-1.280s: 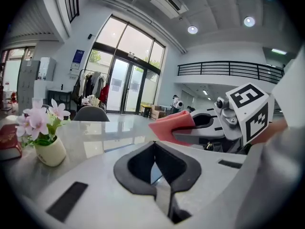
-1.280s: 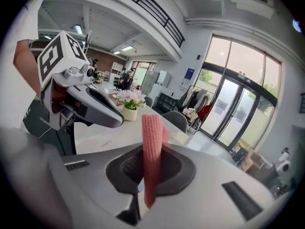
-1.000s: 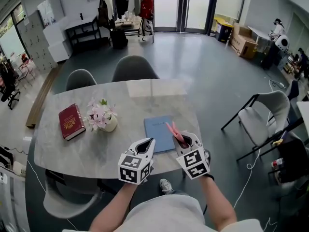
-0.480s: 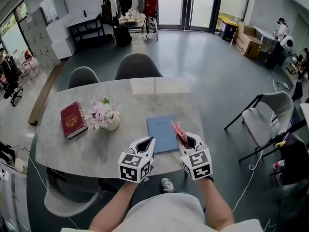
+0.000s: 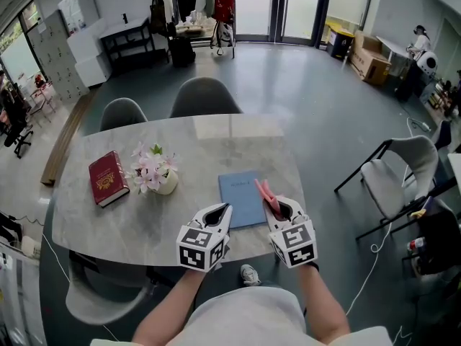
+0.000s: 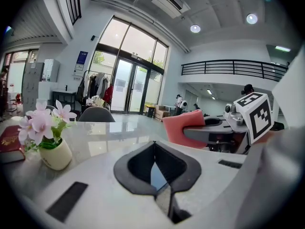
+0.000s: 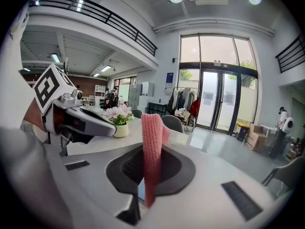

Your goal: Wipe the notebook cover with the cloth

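Observation:
A blue notebook [image 5: 241,197] lies flat on the grey marble table [image 5: 144,218], near its front edge. My right gripper [image 5: 276,207] hovers over the notebook's right side, shut on a pink cloth [image 5: 264,194] that sticks up between its jaws. In the right gripper view the cloth [image 7: 152,147] stands upright in the jaws. My left gripper [image 5: 220,212] is just left of the notebook's near corner, jaws together with nothing held [image 6: 155,173]. The pink cloth [image 6: 183,128] shows in the left gripper view too.
A white vase of pink flowers [image 5: 153,171] and a red book [image 5: 107,179] sit on the table's left half. Two grey chairs [image 5: 204,96] stand at the far side. A white chair [image 5: 396,175] stands to the right on the floor.
The view shifted slightly between one second ago and half a second ago. Both grippers hold about the same places over the table's front edge since then.

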Motion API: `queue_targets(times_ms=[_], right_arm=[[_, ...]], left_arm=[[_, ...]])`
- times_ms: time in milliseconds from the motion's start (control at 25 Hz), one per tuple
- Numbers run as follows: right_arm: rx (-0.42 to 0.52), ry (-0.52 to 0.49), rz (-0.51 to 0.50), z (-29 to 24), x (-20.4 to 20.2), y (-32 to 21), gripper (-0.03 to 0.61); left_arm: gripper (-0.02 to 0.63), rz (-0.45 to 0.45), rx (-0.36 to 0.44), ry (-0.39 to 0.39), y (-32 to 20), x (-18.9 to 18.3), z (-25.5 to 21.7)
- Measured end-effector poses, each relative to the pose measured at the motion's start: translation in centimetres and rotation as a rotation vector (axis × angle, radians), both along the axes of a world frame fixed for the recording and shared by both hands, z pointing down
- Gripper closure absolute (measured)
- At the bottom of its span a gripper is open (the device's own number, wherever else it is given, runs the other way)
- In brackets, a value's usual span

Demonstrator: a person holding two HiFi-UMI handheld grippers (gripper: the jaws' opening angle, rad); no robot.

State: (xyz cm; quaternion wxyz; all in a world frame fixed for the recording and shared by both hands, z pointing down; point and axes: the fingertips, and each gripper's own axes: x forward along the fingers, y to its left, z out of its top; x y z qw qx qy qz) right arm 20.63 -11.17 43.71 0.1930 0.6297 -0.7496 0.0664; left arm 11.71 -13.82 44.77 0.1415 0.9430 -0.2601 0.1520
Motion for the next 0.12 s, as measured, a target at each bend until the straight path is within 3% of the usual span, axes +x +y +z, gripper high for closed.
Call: queue_targets(times_ms=[120], right_arm=[[-0.002,0.001,-0.004,0.02,-0.10,-0.16,0.565]], left_arm=[[0.606,0.003,-0.005,0.001,-0.12,0.07,0.09]])
